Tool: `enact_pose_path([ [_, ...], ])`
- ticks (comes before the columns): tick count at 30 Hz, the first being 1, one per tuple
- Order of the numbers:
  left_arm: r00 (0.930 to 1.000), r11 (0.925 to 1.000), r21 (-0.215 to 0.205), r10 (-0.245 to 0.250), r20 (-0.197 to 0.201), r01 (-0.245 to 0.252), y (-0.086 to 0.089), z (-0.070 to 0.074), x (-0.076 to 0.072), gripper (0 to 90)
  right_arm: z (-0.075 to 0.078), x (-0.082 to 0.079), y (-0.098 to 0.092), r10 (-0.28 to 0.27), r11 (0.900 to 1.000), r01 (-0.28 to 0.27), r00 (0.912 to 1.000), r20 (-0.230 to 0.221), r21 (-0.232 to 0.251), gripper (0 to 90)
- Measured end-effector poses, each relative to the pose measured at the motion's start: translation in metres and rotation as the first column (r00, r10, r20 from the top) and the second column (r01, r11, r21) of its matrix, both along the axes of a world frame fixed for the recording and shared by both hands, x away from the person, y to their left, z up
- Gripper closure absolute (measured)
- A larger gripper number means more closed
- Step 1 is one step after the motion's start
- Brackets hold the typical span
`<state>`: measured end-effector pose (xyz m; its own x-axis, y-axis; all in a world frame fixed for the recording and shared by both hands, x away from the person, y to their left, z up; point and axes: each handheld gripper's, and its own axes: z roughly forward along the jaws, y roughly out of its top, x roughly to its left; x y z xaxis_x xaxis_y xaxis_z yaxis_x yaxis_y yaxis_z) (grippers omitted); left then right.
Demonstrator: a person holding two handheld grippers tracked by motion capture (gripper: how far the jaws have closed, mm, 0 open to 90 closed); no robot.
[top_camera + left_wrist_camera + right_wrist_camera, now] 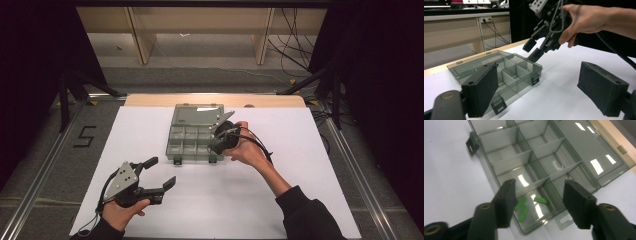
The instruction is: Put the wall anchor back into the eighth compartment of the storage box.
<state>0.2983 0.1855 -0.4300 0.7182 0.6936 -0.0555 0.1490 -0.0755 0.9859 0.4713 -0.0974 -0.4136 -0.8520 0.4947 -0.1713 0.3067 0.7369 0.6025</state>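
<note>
left gripper (159, 172): near-left of the organizer box, held low over the table by the left hand (120, 212); jaws spread wide, nothing btwn them; well apart from the box.
table (300, 150): white sheet on top, wood strip at far edge behind the box.
organizer box (192, 140): mid-table, smoky see-thru plastic, lid (197, 114) folded open flat on the far side; divided compartments; latches on the near edge.
green pieces (524, 206): three small flat strips, loose in one end compartment of the box, at its right end by the right gripper.
right gripper (216, 139): over the box's right end, held by the right hand (245, 147), tilted down twd it; jaws apart, holding nothing, straddling the compartment w/ the green pieces in the right gripper view.
</note>
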Motion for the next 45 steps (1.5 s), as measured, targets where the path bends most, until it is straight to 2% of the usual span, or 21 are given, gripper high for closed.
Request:
enact_pose_path([
  [1,1.0,1.0,-0.002,0.001,0.0,-0.001,0.0,0.0,0.0,15.8,0.003,-0.005,-0.001,-0.02,1.0,0.02,0.9997,-0.013,0.012,38.7],
  [2,1.0,1.0,-0.003,0.002,0.001,-0.002,0.0,0.0,0.0,15.8,0.004,-0.009,-0.003,-0.023,0.999,0.023,0.9997,0.006,0.03,37.3],
  [4,1.0,1.0,-0.004,0.002,0.002,-0.002,0.0,0.0,0.0,15.8,0.008,-0.017,-0.009,-0.032,0.997,0.032,0.9995,-0.002,0.068,37.4],
  [8,1.0,1.0,0.0,0.007,0.002,-0.007,0.001,0.001,0.0,15.8,0.014,-0.03,-0.021,-0.05,0.989,0.045,0.9983,0.031,0.143,35.7],
  [10,1.0,1.0,0.0,0.006,0.0,-0.006,0.001,0.001,0.0,15.8,0.018,-0.036,-0.025,-0.054,0.986,0.047,0.9975,0.044,0.159,35.2],
  [14,1.0,1.0,0.0,0.002,0.002,-0.002,0.0,0.001,0.0,15.8,0.018,-0.045,-0.027,-0.047,0.98,0.041,0.9985,0.027,0.194,34.1],
  [18,1.0,1.0,0.001,0.003,0.003,-0.003,0.0,0.001,0.0,15.8,0.015,-0.054,-0.029,-0.035,0.977,0.028,0.999,0.028,0.21,32.2],
  [19,1.0,1.0,0.0,0.002,0.001,-0.002,0.0,0.001,0.0,15.8,0.015,-0.056,-0.031,-0.028,0.978,0.024,0.9995,0.015,0.206,32.2],
  [22,1.0,1.0,-0.001,0.003,0.001,-0.003,0.0,0.001,0.0,15.8,0.013,-0.059,-0.034,-0.034,0.969,0.032,0.9994,0.003,0.245,31.5],
  [25,1.0,1.0,0.001,0.002,0.001,-0.002,0.0,0.0,0.0,15.8,0.012,-0.065,-0.039,-0.051,0.964,0.045,0.9986,0.014,0.263,30.1],
  [27,1.0,1.0,0.001,0.002,0.002,-0.002,0.0,0.001,0.0,15.8,0.012,-0.069,-0.042,-0.067,0.957,0.06,0.9976,0.015,0.284,29.0],
  [34,1.0,1.0,0.003,0.002,0.001,-0.002,0.0,0.0,0.0,15.8,0.008,-0.082,-0.052,-0.076,0.932,0.058,0.9964,0.036,0.357,27.5],
  [36,1.0,1.0,0.003,0.002,0.0,-0.002,0.0,0.0,0.0,15.8,0.008,-0.085,-0.056,-0.081,0.93,0.064,0.9961,0.033,0.362,26.6],
  [39,1.0,1.0,0.004,0.002,0.001,-0.002,0.0,0.0,0.0,15.8,0.007,-0.091,-0.061,-0.09,0.917,0.07,0.9954,0.032,0.393,25.7],
  [40,1.0,1.0,0.004,0.002,0.0,-0.002,0.0,0.0,-0.001,15.8,0.006,-0.092,-0.062,-0.094,0.914,0.069,0.9946,0.044,0.399,25.2],
  [41,1.0,1.0,0.004,0.003,0.0,-0.003,0.0,0.0,-0.001,15.8,0.007,-0.094,-0.063,-0.089,0.916,0.065,0.9951,0.043,0.396,25.1],
  [45,1.0,1.0,0.005,0.003,-0.001,-0.003,0.0,0.0,0.0,15.8,0.004,-0.098,-0.065,-0.097,0.905,0.067,0.994,0.05,0.421,24.1],
])
